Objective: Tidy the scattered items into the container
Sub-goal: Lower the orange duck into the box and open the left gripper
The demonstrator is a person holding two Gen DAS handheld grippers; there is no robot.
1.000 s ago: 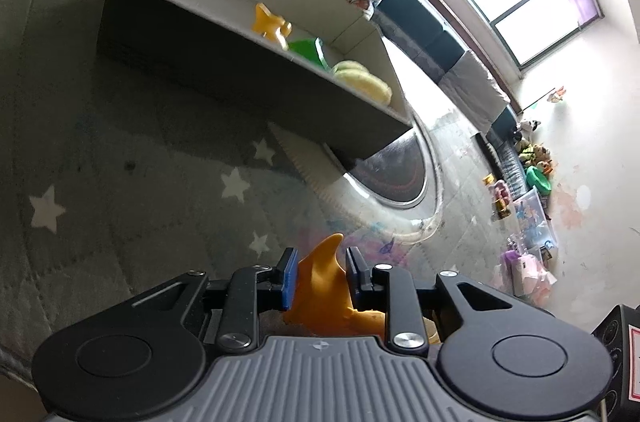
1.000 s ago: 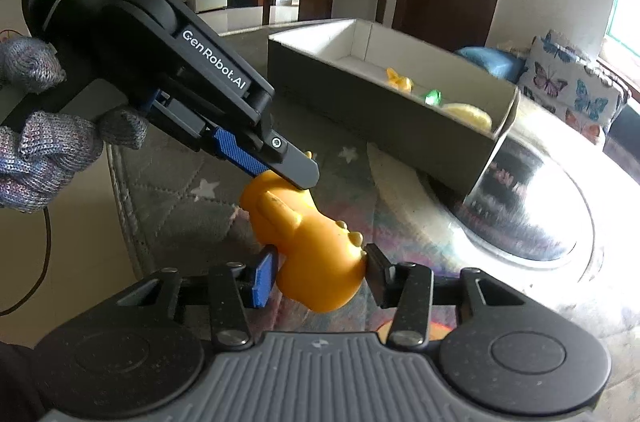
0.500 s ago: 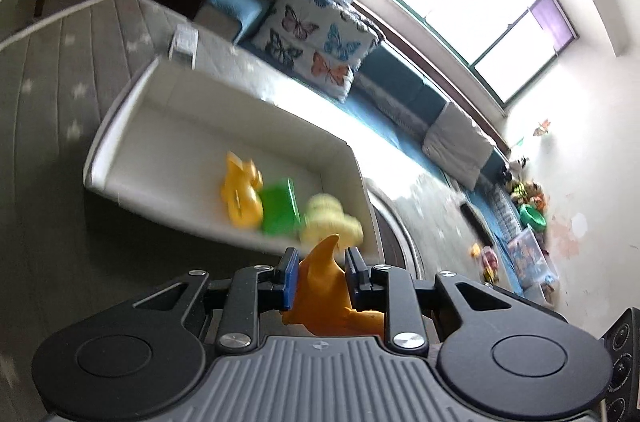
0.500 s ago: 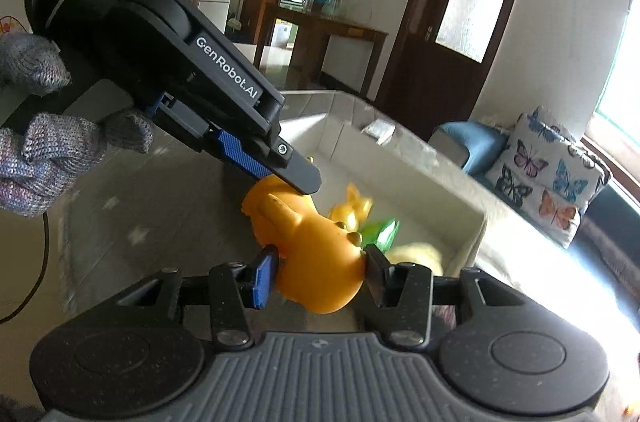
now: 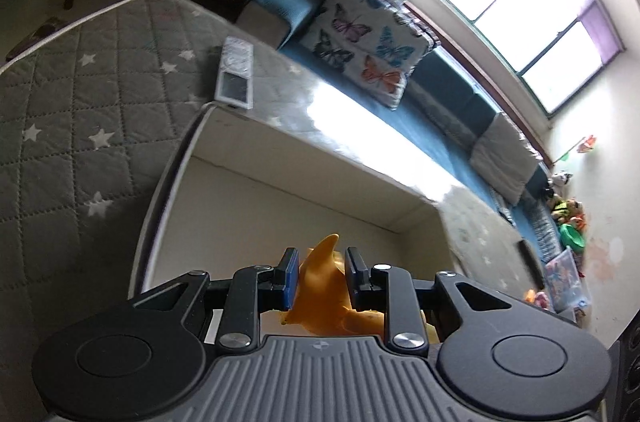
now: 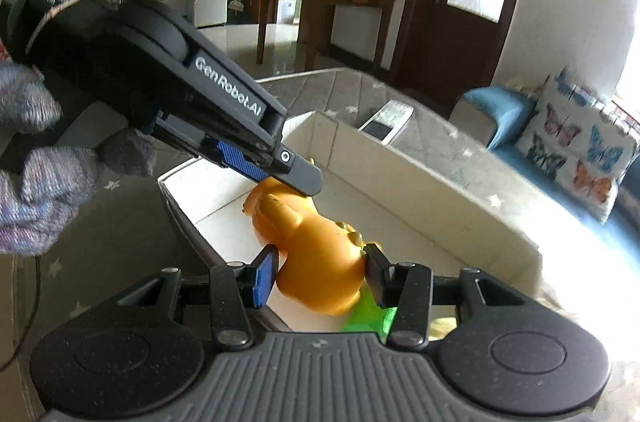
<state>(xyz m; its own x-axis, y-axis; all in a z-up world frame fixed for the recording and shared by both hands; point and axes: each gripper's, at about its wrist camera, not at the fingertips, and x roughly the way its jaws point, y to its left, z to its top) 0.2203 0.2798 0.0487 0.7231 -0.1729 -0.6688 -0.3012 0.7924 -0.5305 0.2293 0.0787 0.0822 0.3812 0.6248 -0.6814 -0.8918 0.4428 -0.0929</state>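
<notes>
- Both the left tool (image 5: pixel 318 274) and right tool (image 6: pixel 320 268) clamp one orange rubber dinosaur toy (image 6: pixel 316 254) above the white rectangular box (image 5: pixel 280 150).
- A white remote control (image 5: pixel 236 72) lies just beyond the box's far corner on the grey star-quilted mat (image 5: pixel 80 94).

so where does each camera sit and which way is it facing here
Left wrist: on the left gripper, facing down along its fingers into the white rectangular box, toward the butterfly cushion and window.
Right wrist: on the right gripper, facing across the box toward the left gripper and grey-gloved hand.
Shared: the orange rubber toy, clamped by both grippers, the box, the white remote.
</notes>
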